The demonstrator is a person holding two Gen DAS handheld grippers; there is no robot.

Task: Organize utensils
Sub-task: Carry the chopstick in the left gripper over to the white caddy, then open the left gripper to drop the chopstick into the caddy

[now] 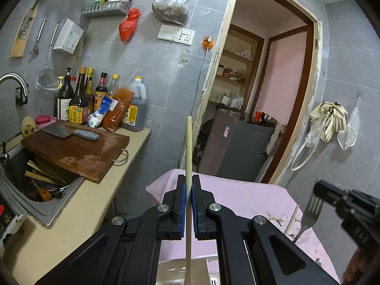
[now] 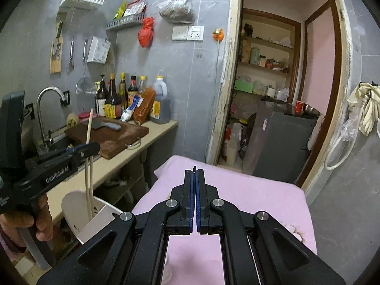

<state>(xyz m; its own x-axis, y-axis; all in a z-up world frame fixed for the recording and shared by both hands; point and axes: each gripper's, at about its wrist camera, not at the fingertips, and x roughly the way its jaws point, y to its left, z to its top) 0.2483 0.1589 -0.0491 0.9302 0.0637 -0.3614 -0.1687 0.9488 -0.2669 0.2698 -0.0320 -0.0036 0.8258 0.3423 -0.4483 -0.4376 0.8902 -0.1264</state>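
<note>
My left gripper [image 1: 189,178] is shut on a pale wooden chopstick [image 1: 188,147] that stands upright between its blue pads. In the right wrist view the left gripper [image 2: 92,147] holds that chopstick [image 2: 89,125] over a white utensil holder [image 2: 78,204], with the lower end and a second stick down inside it. My right gripper [image 2: 194,172] is shut; only a thin dark edge shows at its tips. The left wrist view shows the right gripper [image 1: 319,187] shut on a metal fork [image 1: 311,213], which hangs over the pink cloth-covered table [image 1: 249,197]. A loose chopstick [image 1: 291,220] lies on the cloth.
To the left runs a beige counter [image 1: 78,204] with a wooden cutting board [image 1: 78,152], a cleaver [image 1: 71,133], sauce bottles [image 1: 78,99] and a sink [image 1: 35,178] full of dishes and chopsticks. An open doorway [image 1: 268,95] with a grey cabinet [image 1: 237,147] lies ahead.
</note>
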